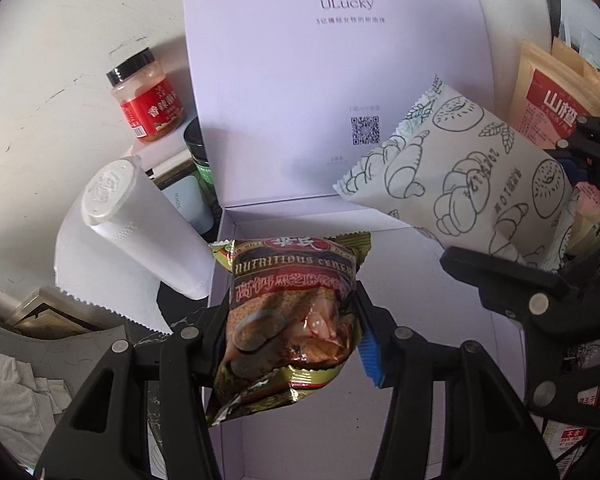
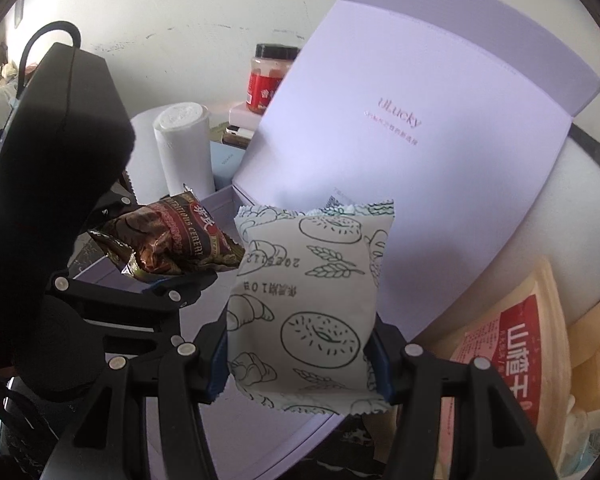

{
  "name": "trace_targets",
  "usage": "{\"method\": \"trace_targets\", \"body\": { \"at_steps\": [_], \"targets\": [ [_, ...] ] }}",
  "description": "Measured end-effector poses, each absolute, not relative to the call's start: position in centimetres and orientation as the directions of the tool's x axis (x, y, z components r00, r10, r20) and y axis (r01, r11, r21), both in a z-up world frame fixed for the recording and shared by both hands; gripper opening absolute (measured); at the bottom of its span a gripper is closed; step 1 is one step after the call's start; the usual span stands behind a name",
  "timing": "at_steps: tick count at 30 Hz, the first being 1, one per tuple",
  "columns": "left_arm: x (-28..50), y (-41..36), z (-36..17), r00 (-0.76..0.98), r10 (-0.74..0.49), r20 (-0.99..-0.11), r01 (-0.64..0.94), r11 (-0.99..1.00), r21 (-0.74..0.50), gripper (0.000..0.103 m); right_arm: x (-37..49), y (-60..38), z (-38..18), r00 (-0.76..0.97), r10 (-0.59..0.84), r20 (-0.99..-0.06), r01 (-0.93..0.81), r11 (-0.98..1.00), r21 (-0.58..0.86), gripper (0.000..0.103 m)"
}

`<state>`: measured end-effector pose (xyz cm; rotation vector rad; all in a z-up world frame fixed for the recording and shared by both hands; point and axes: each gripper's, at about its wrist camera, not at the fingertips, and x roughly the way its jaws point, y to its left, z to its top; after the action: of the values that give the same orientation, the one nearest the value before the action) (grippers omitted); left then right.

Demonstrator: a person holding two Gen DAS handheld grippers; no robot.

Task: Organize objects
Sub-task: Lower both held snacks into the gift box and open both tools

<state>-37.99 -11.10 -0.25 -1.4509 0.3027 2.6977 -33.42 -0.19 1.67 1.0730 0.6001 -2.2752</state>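
My left gripper [image 1: 290,344] is shut on a brown and gold cereal packet [image 1: 292,316], held over the open lilac box [image 1: 440,320]. It also shows in the right wrist view [image 2: 172,240]. My right gripper [image 2: 300,360] is shut on a white bread packet [image 2: 308,300] printed with pastry drawings, held above the box's right side; the packet shows in the left wrist view [image 1: 472,176] too. The box lid [image 1: 332,80] stands upright behind both packets.
A red-labelled spice jar [image 1: 148,96], a white paper roll [image 1: 132,216] and small boxes stand left of the lilac box. Snack bags with red labels [image 2: 520,352] are stacked to the right. A white wall is behind.
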Motion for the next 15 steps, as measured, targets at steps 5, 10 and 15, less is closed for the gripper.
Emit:
{"method": "trace_targets", "body": {
  "at_steps": [5, 10, 15],
  "targets": [
    [-39.0, -10.8, -1.7, -0.527, -0.023, -0.850, -0.171, -0.976, 0.133, 0.049, -34.5, -0.1, 0.5, -0.513, -0.274, -0.814, 0.637, -0.757, -0.147, 0.057],
    [-40.5, -10.9, -3.0, -0.503, -0.006, -0.864, -0.166, -0.981, 0.103, 0.049, -35.5, 0.1, -0.2, -0.497, -0.263, -0.827, 0.626, -0.769, -0.132, 0.057],
    [-41.3, -11.2, -4.1, -0.486, -0.006, -0.874, -0.153, -0.984, 0.092, 0.049, -36.1, -0.1, -0.7, -0.492, -0.262, -0.830, 0.623, -0.772, -0.125, 0.057]
  ]
}}
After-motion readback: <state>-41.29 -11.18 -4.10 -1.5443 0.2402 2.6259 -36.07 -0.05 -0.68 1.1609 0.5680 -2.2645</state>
